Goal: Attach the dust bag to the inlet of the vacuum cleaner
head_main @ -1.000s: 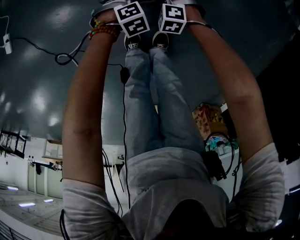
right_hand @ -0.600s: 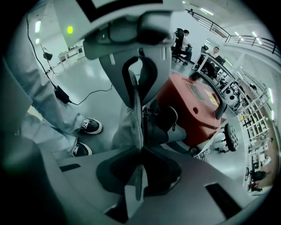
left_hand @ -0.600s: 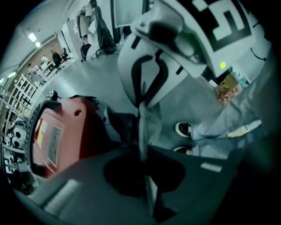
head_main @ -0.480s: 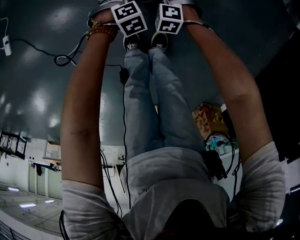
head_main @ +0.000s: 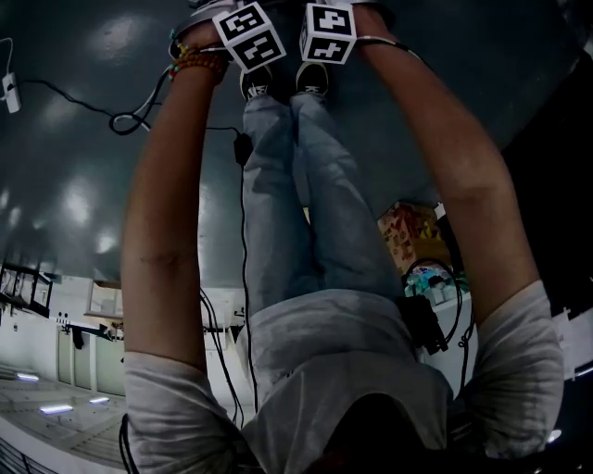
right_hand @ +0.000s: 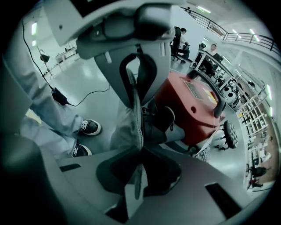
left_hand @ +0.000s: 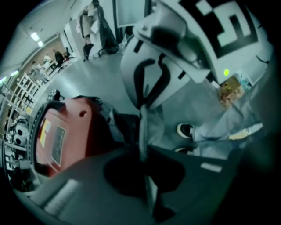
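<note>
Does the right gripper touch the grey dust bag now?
Touching. The right gripper view shows the right gripper clamped on the dust bag at its thin edge.

I saw a glossy grey floor (head_main: 74, 176) throwing back pale patches of light, a black cable (head_main: 115, 118) trailing across it (looped once), and shelving racks (right_hand: 257, 110) under strip lights (right_hand: 204, 9).

The dust bag (right_hand: 125, 127) pinched in the right claw (right_hand: 138, 154) looks like soft, matt grey cloth, creased along its folds. The left claw (left_hand: 143, 154) and the right claw are both smooth, matt grey plastic. Just right of the right claw's tips, the vacuum cleaner (right_hand: 197, 107) has a glossy red plastic shell. The floor (right_hand: 83, 79) below is smooth and shiny, catching lamp glare.
</note>
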{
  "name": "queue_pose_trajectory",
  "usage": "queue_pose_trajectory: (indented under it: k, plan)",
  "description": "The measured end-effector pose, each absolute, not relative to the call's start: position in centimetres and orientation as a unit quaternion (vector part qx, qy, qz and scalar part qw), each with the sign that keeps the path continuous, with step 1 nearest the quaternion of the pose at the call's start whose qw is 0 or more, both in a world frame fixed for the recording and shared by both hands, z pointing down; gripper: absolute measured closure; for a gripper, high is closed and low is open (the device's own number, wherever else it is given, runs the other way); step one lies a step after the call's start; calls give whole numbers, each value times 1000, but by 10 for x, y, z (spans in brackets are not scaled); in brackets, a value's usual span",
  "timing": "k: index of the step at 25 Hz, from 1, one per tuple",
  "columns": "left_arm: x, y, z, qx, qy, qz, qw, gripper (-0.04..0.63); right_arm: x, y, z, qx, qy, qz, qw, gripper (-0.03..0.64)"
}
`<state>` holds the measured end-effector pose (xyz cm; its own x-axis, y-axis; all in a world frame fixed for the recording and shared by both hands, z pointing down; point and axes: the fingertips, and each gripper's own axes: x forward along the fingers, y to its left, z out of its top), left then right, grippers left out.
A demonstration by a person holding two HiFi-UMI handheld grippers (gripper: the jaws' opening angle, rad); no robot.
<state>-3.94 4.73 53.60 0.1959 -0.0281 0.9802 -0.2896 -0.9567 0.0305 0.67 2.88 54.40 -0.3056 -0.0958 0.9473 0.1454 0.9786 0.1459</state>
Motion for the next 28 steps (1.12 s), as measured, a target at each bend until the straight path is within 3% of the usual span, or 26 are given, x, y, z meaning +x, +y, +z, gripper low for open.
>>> queue_pose_trajectory:
  k: [4,11,18,23,28]
  plan:
    - [-35,33,524,768,-96,628,79,577,16,31,553,-7,-795,-83,601,581]
    - [-43,45,552,766,-127,617,126,577,0,24,532,-11,-802,-128,583,581]
    - [-33,36,534,774,-116,616,85,577,14,27,548,-5,-798,-95,595,581]
    - [-35,32,535,778,-139,604,104,575,13,24,548,-5,-797,-94,597,581]
    - [-40,34,524,785,-164,586,117,514,13,27,534,16,-816,-43,576,578]
